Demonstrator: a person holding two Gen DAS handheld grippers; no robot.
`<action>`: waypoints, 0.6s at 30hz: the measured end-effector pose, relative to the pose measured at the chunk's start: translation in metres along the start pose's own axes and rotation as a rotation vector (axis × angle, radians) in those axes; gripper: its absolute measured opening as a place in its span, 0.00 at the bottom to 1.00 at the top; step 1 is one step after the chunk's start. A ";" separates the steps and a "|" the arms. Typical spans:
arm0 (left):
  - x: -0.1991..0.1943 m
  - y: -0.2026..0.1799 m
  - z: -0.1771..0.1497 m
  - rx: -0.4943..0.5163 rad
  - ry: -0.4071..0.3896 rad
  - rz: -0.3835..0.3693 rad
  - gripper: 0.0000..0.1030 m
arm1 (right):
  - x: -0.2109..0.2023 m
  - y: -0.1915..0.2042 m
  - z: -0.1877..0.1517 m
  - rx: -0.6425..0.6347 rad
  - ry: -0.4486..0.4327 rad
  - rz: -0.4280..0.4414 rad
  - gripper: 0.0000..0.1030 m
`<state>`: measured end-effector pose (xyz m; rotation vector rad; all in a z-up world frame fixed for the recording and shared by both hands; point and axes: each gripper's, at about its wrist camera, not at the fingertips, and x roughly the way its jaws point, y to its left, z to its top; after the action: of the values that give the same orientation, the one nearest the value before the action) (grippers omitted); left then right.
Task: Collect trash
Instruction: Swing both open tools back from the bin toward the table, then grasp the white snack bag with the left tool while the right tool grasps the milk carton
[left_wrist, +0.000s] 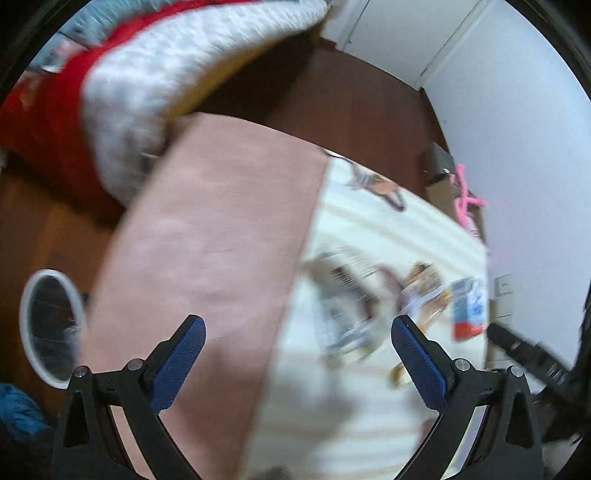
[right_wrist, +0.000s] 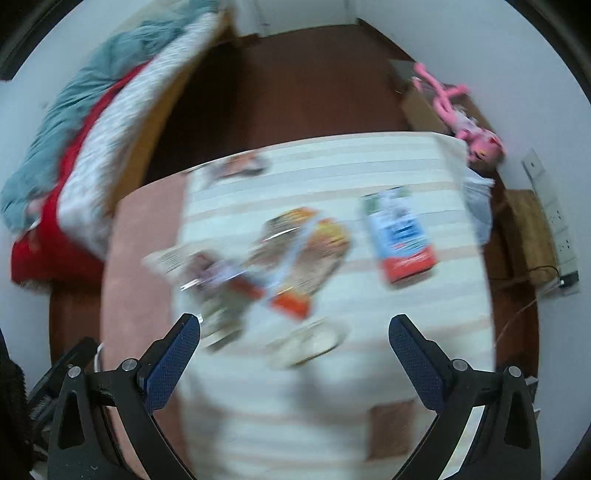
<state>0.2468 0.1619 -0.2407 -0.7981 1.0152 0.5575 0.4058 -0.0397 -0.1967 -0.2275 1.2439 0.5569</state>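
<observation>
Several pieces of trash lie on a table covered with a pink cloth (right_wrist: 144, 229) and a cream striped cloth (right_wrist: 332, 162). A blue, white and red carton (right_wrist: 400, 234) lies at the right; it also shows in the left wrist view (left_wrist: 467, 306). Crumpled snack wrappers (right_wrist: 295, 251) lie in the middle, also in the left wrist view (left_wrist: 351, 306). A pale flat wrapper (right_wrist: 310, 341) lies nearest. My right gripper (right_wrist: 293, 332) is open and empty above the wrappers. My left gripper (left_wrist: 297, 332) is open and empty above the cloths' seam. Both views are blurred.
A white-rimmed bin (left_wrist: 51, 325) stands on the brown floor left of the table. A bed with red, white and teal bedding (right_wrist: 92, 147) is at the far left. A pink plush toy (right_wrist: 461, 114) lies on a box by the right wall. A power strip (right_wrist: 557, 229) is on the right.
</observation>
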 end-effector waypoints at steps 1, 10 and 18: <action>0.012 -0.007 0.006 -0.011 0.021 -0.012 0.99 | 0.004 -0.013 0.006 0.010 0.005 -0.008 1.00; 0.082 -0.043 0.021 0.030 0.086 0.032 0.60 | 0.062 -0.080 0.059 0.018 0.063 -0.065 1.00; 0.083 -0.050 0.019 0.150 0.025 0.093 0.26 | 0.099 -0.089 0.065 0.031 0.102 -0.072 0.87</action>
<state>0.3296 0.1509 -0.2941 -0.6290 1.1077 0.5444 0.5267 -0.0583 -0.2806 -0.2767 1.3370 0.4687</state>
